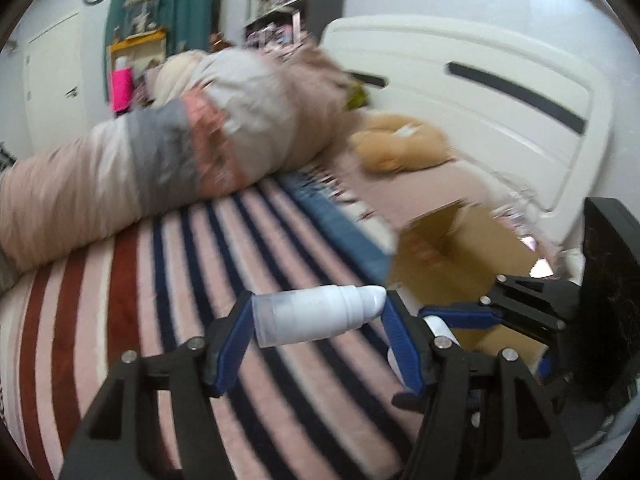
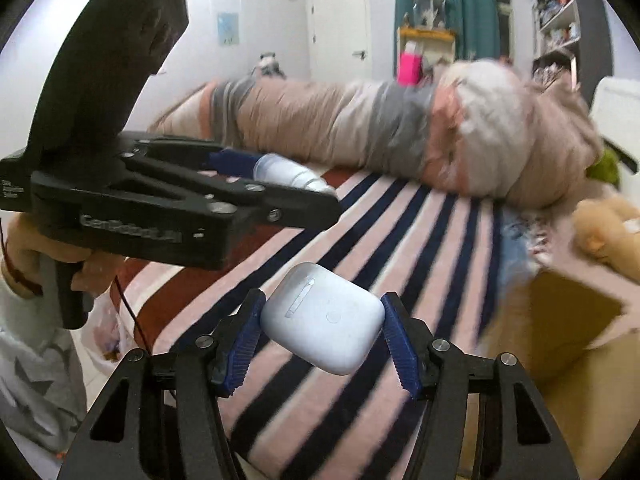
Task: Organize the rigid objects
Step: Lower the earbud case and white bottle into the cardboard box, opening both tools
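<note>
Earbud case (image 2: 322, 322), white and smooth, sits tilted between the 2 fingers of the right gripper (image 2: 322, 332), pinched at its rounded sides above the striped bed cover (image 2: 400, 240). The left gripper (image 1: 318, 316) has closed its fingers on the 2 ends of a small white bottle (image 1: 318, 314), held lengthwise. Both grips look risky: the case's curved, slick shell could twist out, and the bottle's domed cap could squirt free. A cardboard box (image 2: 560, 320) stands just beside the bed, probably the target; blur suggests quick motion, which raises the chance of a drop.
</note>
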{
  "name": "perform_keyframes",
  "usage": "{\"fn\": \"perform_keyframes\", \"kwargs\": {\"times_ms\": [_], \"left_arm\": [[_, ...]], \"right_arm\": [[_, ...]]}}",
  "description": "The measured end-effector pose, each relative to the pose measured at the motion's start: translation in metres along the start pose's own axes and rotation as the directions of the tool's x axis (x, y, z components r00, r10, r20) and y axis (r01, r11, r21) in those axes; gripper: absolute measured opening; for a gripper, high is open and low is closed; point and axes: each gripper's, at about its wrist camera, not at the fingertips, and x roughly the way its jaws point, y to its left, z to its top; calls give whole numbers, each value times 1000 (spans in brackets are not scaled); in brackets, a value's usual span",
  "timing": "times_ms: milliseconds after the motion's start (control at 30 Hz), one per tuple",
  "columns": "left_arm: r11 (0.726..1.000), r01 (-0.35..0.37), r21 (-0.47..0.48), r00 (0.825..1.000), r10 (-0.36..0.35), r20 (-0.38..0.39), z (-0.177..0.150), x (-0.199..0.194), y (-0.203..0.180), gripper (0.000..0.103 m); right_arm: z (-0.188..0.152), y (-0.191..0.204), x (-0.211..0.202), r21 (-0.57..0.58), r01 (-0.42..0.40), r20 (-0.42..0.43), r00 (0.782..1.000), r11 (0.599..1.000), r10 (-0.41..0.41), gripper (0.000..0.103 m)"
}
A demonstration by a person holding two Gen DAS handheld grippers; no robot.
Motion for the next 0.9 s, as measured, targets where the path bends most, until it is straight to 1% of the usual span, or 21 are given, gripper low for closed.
{"fn": "perform_keyframes", "kwargs": {"times_ms": [67, 100, 133, 200, 233, 300, 367, 433, 533, 600, 700, 733, 767, 833, 900], "left_arm": [[998, -8, 56, 1000, 8, 9, 10, 0, -30, 61], [996, 4, 93, 1000, -4, 5, 15, 4, -49, 61], [994, 21, 112, 1000, -21, -2, 18, 8, -63, 61], [986, 82, 144, 996, -77, -36, 27, 25, -92, 61], [983, 95, 156, 995, -88, -49, 29, 32, -102, 61], [977, 100, 187, 992, -84, -90, 36, 57, -123, 61], [977, 97, 191, 988, -71, -136, 37, 77, -137, 61], [976, 97, 194, 981, -60, -186, 37, 99, -146, 61], [975, 68, 212, 974, -19, -224, 35, 120, -154, 61], [972, 50, 228, 974, 3, -228, 31, 126, -156, 61], [972, 61, 229, 973, -6, -230, 30, 129, -154, 66], [972, 57, 229, 973, -3, -229, 31, 129, -154, 68], [972, 52, 228, 974, 1, -225, 31, 128, -153, 69], [973, 55, 223, 975, -5, -221, 32, 127, -152, 70], [976, 47, 213, 976, 1, -218, 33, 125, -150, 70]], "right_arm": [[-7, -14, -25, 9, 41, 16, 999, 999, -41, 56], [-13, -22, -34, 14, 64, 17, 998, 998, -64, 56], [-18, -31, -42, 23, 85, 16, 996, 996, -85, 56], [-32, -54, -56, 61, 138, 9, 990, 989, -139, 56], [-38, -66, -62, 84, 160, 2, 987, 984, -161, 56], [-50, -90, -69, 128, 200, -23, 980, 971, -199, 56], [-64, -107, -72, 145, 236, -50, 972, 961, -231, 56], [-73, -116, -74, 153, 254, -74, 967, 955, -245, 56], [-83, -130, -66, 167, 258, -107, 964, 952, -242, 56], [-85, -138, -58, 166, 273, -124, 959, 947, -255, 56], [-89, -144, -55, 168, 276, -134, 958, 946, -255, 56], [-89, -145, -54, 166, 271, -128, 959, 948, -252, 57], [-92, -144, -56, 165, 268, -126, 960, 949, -250, 58], [-91, -145, -56, 164, 264, -118, 962, 950, -247, 63], [-90, -147, -54, 164, 264, -112, 962, 950, -248, 64]]}}
